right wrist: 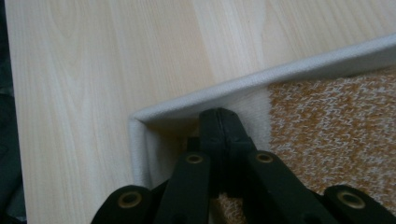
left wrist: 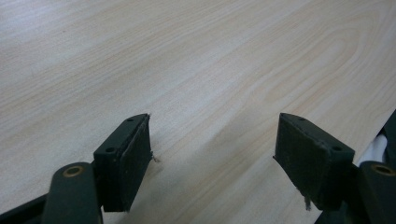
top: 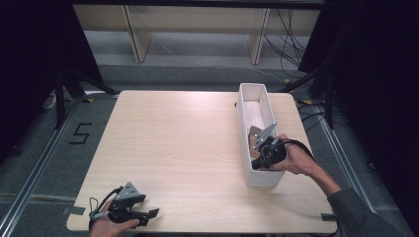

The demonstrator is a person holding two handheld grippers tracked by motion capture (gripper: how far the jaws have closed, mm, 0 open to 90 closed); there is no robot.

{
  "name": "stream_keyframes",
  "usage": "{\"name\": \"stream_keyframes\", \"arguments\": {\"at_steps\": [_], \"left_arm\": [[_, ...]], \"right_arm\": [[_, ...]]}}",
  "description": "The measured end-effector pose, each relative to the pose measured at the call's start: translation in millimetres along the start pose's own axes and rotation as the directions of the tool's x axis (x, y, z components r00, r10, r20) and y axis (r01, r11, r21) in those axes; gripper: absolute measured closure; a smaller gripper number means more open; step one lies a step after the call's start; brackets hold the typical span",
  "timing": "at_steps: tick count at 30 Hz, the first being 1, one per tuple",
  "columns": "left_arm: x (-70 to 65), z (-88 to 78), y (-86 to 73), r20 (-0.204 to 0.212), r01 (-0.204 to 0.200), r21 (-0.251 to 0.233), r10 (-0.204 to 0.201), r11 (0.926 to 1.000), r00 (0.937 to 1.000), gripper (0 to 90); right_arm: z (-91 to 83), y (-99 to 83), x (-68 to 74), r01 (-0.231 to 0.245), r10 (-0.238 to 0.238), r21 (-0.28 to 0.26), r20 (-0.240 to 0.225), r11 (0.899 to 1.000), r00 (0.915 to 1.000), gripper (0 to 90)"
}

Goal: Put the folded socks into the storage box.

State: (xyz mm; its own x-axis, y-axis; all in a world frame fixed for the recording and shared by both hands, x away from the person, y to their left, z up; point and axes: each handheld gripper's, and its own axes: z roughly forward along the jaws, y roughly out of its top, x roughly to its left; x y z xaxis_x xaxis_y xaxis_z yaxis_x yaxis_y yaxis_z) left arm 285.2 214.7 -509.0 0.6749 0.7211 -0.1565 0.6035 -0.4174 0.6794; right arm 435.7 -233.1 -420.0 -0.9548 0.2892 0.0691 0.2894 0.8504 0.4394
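Observation:
A long white box (top: 243, 118) stands on the right half of the wooden table (top: 178, 143). An orange-and-white knitted cloth (right wrist: 327, 126) lies on its floor and shows as a brown patch (top: 255, 134) from above. My right gripper (top: 262, 157) reaches down into the near end of the box. Its jaws (right wrist: 219, 116) are shut, tips against the box's inner corner (right wrist: 140, 119), and I see no cloth between the pads. My left gripper (top: 150, 216) rests in a hand at the table's front left, jaws (left wrist: 212, 149) open over bare wood.
The table's front edge (top: 197, 231) runs just below the left gripper. Past the far edge are grey floor, wooden legs (top: 141, 39) and loose cables (top: 291, 44). Dark curtains close off both sides.

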Motion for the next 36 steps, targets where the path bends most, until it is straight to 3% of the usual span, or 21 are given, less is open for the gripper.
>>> {"name": "stream_keyframes", "arguments": {"at_steps": [4,7,9,11,12,13,14,15,17,18,22,27,28,29,33,36], "left_arm": [[0.6,0.3,0.3,-0.007,-0.002,0.008,0.002,1.0000,1.0000,26.0],[-0.6,1.3,0.4,-0.003,0.000,0.001,0.000,1.0000,1.0000,26.0],[-0.8,1.1,0.5,-0.002,-0.002,0.002,0.002,1.0000,1.0000,26.0],[-0.4,1.6,0.8,-0.013,-0.001,-0.004,0.001,1.0000,0.9999,26.0],[-0.6,0.6,0.6,-0.007,0.003,0.003,-0.003,1.0000,1.0000,26.0],[-0.1,0.2,0.5,-0.004,0.000,0.008,0.000,1.0000,1.0000,26.0],[0.2,0.1,0.5,-0.004,0.000,0.007,0.000,1.0000,1.0000,26.0],[0.4,0.0,0.6,-0.004,-0.001,0.007,0.001,1.0000,1.0000,26.0],[0.2,-0.3,0.6,-0.006,-0.001,0.007,0.001,1.0000,1.0000,26.0],[0.2,-0.3,0.5,-0.002,-0.001,0.001,0.001,1.0000,1.0000,26.0],[-0.2,-1.1,0.7,-0.003,0.001,-0.006,-0.001,1.0000,1.0000,26.0],[0.0,-1.5,1.1,-0.004,-0.002,-0.009,0.002,1.0000,1.0000,26.0],[0.1,-1.7,1.1,-0.005,-0.003,-0.009,0.003,1.0000,1.0000,26.0],[-0.2,-1.7,0.9,-0.007,0.003,-0.014,-0.003,0.9999,1.0000,26.0],[0.5,-2.3,1.0,-0.010,0.006,-0.018,-0.007,0.9998,0.9999,26.0],[0.6,-2.5,1.4,-0.007,0.007,-0.019,-0.007,0.9998,1.0000,26.0]], "right_arm": [[-24.7,-1.1,-1.9,0.024,-0.022,-0.063,0.037,0.998,0.9991,86.8],[-44.0,-6.1,-4.6,-0.042,0.051,-0.089,0.100,0.995,0.9936,87.3],[-46.9,-9.4,-8.3,-0.085,0.093,-0.060,0.145,0.995,0.9850,87.5],[-42.4,-10.6,-12.2,-0.092,0.100,-0.056,0.153,0.994,0.9831,87.4],[-39.8,-10.1,-12.5,-0.102,0.108,-0.056,0.132,0.993,0.9853,87.4],[-36.0,-8.8,-14.2,-0.075,0.085,-0.073,0.139,0.995,0.9867,87.4],[-32.9,-7.1,-12.4,-0.094,0.101,-0.060,0.125,0.994,0.9870,87.4],[-28.7,-5.3,-13.0,-0.085,0.092,-0.059,0.126,0.995,0.9878,87.3],[-17.7,-2.4,-13.9,-0.052,0.056,-0.033,0.101,0.998,0.9933,87.4],[-12.9,-1.7,-12.0,-0.072,0.072,-0.012,0.116,0.997,0.9906,87.5],[7.0,-1.3,-11.8,-0.026,0.021,0.049,0.097,0.998,0.9951,88.0],[12.1,-6.1,-10.2,-0.034,0.030,0.041,0.080,0.999,0.9963,87.7],[9.8,-6.8,-6.9,-0.078,0.074,0.043,0.082,0.996,0.9938,86.6],[8.2,-6.7,-9.7,-0.037,0.035,0.029,0.075,0.999,0.9966,85.1],[-11.2,-8.8,-8.7,-0.090,0.095,-0.055,0.087,0.994,0.9917,81.6],[-29.4,-12.6,-11.1,-0.134,0.153,-0.155,0.122,0.979,0.9807,79.7]]}}
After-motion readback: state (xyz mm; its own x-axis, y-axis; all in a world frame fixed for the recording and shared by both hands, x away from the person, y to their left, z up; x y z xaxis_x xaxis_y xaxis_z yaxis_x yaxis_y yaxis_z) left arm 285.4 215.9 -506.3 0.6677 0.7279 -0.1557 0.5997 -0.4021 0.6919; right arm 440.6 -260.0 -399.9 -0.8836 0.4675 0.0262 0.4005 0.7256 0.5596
